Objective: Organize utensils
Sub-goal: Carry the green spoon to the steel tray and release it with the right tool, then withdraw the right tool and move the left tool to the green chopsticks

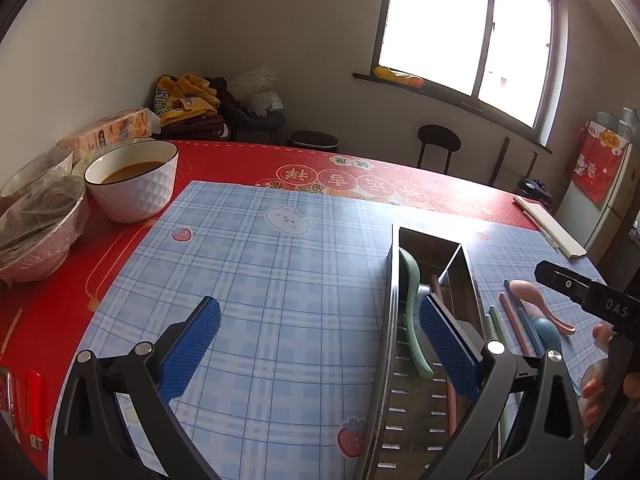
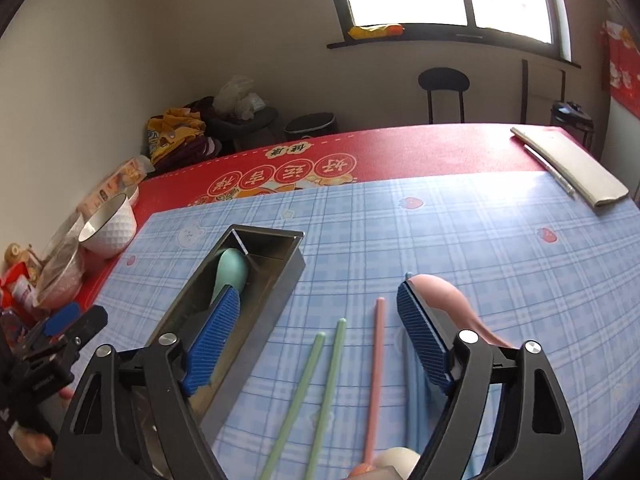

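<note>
Steel utensil caddy [image 2: 256,280]: holds green spoon [image 2: 232,270]. Loose at 3 o'clock: green chopsticks [image 2: 320,376], pink chopstick [image 2: 376,364], pink spoon [image 2: 440,292]. Right gripper [image 2: 316,344]: spread, empty. Left gripper [image 1: 320,344]: spread, straddling the caddy wall. Risk: thin chopsticks likely roll or slip between pads.

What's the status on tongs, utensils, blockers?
Left tongs open, right tongs open, both empty. Green spoon in metal holder; chopsticks, pink spoon outside. No blockers.

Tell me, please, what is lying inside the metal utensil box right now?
Inside the metal box, a green spoon lies in the left compartment. A pink stick shows in the other. The hand-held gripper fingers cover the near end.
</note>
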Tool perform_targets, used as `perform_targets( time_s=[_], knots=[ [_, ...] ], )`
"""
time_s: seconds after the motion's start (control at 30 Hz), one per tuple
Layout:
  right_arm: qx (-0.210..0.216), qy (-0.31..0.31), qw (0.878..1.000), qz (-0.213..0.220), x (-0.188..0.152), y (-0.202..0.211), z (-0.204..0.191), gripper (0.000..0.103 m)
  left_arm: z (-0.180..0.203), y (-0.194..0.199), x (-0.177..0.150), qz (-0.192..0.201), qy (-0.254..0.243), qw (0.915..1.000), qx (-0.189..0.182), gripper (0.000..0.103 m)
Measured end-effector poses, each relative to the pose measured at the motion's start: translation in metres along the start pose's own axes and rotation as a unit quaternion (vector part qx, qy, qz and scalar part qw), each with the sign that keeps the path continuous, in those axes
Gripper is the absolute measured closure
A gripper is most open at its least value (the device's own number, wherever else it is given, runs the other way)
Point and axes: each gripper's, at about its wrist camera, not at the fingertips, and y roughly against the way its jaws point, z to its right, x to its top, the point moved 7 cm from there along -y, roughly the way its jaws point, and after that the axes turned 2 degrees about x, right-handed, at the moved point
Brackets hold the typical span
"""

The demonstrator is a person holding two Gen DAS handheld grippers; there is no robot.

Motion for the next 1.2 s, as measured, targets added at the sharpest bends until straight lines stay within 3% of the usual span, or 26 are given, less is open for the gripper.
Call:
perform_targets(
  time_s=[0.2, 0.37, 0.5, 0.6, 0.77, 0.93, 1.0, 1.07, 1.2],
  knots=[
    [0.021, 0.024, 0.999, 0.023, -0.008, 0.023, 0.031, 0.014, 0.011, 0.001, -0.002, 0.007, -0.019, 0.9998, 0.005, 0.006],
    [0.032, 0.035, 0.998, 0.036, -0.015, 0.032, 0.054, 0.014, 0.023, 0.012, 0.001, 0.038, -0.039, 0.9983, 0.019, 0.006],
    [0.063, 0.056, 0.996, 0.026, -0.018, 0.031, 0.058, 0.014, 0.038, 0.023, 0.000, 0.039, -0.044, 0.9980, 0.021, 0.006],
    [0.048, 0.064, 0.997, 0.019, -0.017, 0.028, 0.064, 0.014, 0.056, 0.034, -0.004, 0.040, -0.062, 0.9970, 0.023, 0.006],
    [0.083, 0.043, 0.995, 0.018, -0.018, 0.031, 0.077, 0.014, 0.089, 0.048, -0.014, 0.029, -0.095, 0.9951, 0.005, 0.006],
    [0.134, 0.021, 0.990, 0.046, -0.010, 0.056, 0.085, 0.014, 0.118, 0.057, -0.022, 0.019, -0.103, 0.9942, -0.021, 0.007],
    [0.155, 0.020, 0.986, 0.057, -0.007, 0.067, 0.082, 0.014, 0.129, 0.060, -0.025, 0.014, -0.106, 0.9938, -0.030, 0.010],
    [0.166, 0.019, 0.984, 0.066, -0.006, 0.076, 0.081, 0.014, 0.139, 0.059, -0.029, 0.004, -0.111, 0.9931, -0.039, 0.021],
    [0.159, 0.034, 0.984, 0.071, -0.005, 0.085, 0.082, 0.014, 0.158, 0.056, -0.039, -0.018, -0.123, 0.9907, -0.055, 0.035]
  ],
)
